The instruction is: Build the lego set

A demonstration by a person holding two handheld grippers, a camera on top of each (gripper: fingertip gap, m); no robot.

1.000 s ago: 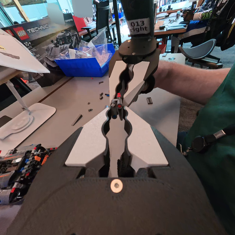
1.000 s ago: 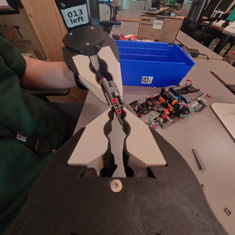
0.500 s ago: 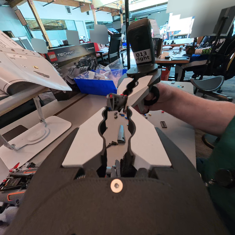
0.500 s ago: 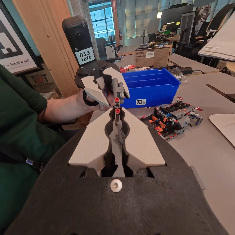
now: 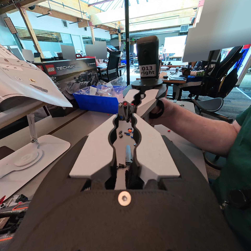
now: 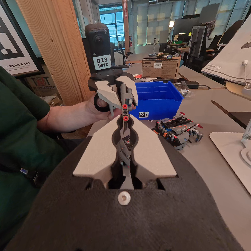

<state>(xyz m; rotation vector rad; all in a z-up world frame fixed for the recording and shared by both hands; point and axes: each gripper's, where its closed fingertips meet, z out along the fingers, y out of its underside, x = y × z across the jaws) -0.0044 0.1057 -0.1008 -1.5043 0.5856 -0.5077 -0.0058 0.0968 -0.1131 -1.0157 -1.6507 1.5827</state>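
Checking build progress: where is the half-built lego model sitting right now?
In the right wrist view, the half-built model lies on the grey table, right of the right tool, just in front of the blue bin.

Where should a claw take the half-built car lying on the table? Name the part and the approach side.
Grip the half-built car across its grey middle body, coming straight down from above. It lies flat and long on the table. Its ends bristle with thin pins and red tips that would likely slip or pop off, and the blue bin stands close behind it.

Lego model (image 5: 12,206) cut off at left wrist view's edge
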